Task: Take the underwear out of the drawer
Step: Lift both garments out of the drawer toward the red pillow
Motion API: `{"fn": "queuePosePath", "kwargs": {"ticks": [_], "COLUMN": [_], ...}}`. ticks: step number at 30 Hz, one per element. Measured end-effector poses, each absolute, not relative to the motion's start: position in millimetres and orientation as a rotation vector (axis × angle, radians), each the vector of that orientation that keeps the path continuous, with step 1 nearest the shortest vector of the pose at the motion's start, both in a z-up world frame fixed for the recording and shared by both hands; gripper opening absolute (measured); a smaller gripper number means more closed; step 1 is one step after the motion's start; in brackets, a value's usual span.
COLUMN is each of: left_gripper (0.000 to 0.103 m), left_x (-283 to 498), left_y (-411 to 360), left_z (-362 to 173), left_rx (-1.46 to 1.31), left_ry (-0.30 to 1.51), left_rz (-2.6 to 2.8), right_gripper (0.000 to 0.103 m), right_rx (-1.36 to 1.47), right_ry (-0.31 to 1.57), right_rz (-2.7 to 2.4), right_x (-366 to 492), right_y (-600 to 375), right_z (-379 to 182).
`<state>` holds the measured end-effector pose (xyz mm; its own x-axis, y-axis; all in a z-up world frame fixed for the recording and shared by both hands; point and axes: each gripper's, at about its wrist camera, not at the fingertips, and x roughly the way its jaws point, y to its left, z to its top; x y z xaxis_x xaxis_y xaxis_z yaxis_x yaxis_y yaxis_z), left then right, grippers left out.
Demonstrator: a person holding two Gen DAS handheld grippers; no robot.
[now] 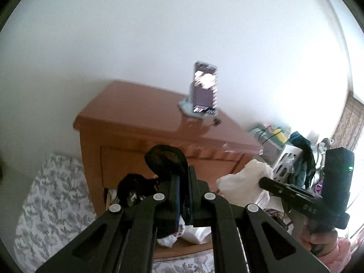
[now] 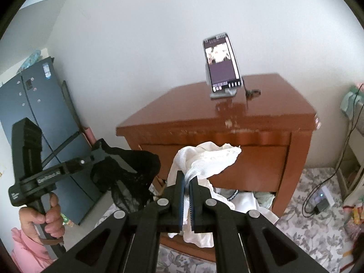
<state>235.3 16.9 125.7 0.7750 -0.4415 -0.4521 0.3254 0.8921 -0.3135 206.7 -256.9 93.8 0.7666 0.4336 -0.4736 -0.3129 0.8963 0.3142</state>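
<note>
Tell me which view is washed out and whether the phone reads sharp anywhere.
Left wrist view: window glare bleaches the right side, and the phone is smeared with motion blur. Right wrist view: even light, the phone only slightly soft; the white underwear is clear.

Black lace underwear (image 2: 127,173) hung pinched and crumpled above the open drawer (image 2: 188,248) of clothes, beside white mesh underwear (image 2: 211,159) that was likewise clamped and lifted.
</note>
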Motion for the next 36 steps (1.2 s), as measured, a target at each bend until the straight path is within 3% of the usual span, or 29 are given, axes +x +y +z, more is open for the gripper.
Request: {"fn": "queuePosePath", "kwargs": {"ticks": [8, 18, 26, 36], "left_gripper": [0.006, 0.006, 0.006, 0.006], "left_x": [171.4, 89.0, 32.3, -8.4], "left_y": [3.4, 0.7, -3.5, -22.6], "left_z": [167.8, 181.8, 167.2, 108.7], "left_rx": [-0.146, -0.083, -0.042, 0.033], "left_ry": [0.477, 0.466, 0.472, 0.607], "left_rz": [-0.452, -0.465, -0.501, -0.596], "right_gripper": [0.004, 0.004, 0.004, 0.004], "right_rx": [0.188, 0.119, 0.083, 0.018], "right_ry": [0.507, 0.464, 0.464, 0.577], "right_rz": [0.432, 0.457, 0.48, 0.522], "right_x": [153.9, 68.2, 7.1, -47.3], "right_y": [-263.5, -265.7, -265.9, -256.4], "right_z": [130.2, 155.3, 148.9, 96.0]}}
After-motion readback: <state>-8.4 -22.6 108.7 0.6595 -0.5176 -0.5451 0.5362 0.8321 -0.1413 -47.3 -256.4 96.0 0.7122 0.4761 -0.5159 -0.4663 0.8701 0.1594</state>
